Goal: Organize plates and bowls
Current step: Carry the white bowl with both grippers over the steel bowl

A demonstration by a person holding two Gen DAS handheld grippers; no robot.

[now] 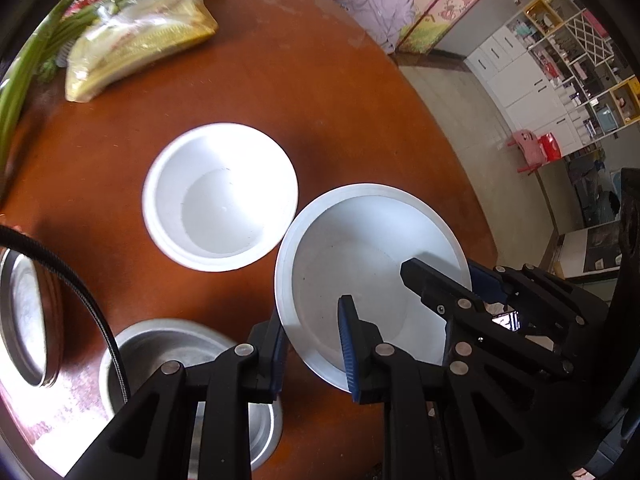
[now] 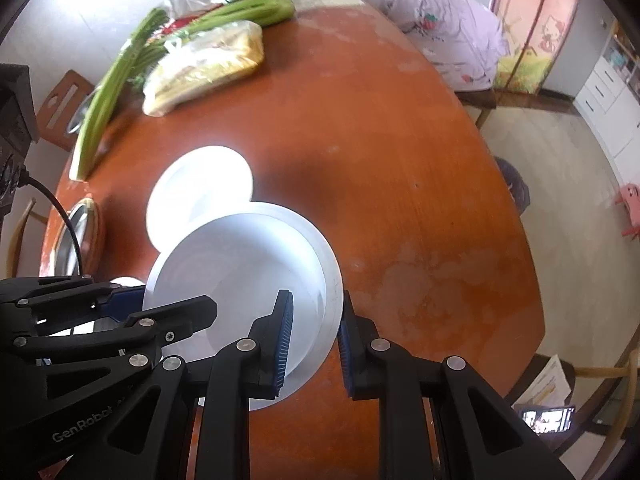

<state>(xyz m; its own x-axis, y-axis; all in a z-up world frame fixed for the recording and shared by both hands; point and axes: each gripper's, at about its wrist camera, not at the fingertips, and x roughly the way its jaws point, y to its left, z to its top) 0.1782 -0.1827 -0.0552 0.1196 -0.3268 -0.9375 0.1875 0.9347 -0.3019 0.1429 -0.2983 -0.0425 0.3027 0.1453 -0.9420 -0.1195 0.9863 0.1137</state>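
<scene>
Left gripper (image 1: 314, 354): your pads are clamped on the near-left rim of the white bowl (image 1: 372, 276).
White bowl: it hangs tilted between your two claws, above the table (image 1: 320, 100).
Right gripper (image 2: 314, 344): clamped on its opposite rim.
</scene>
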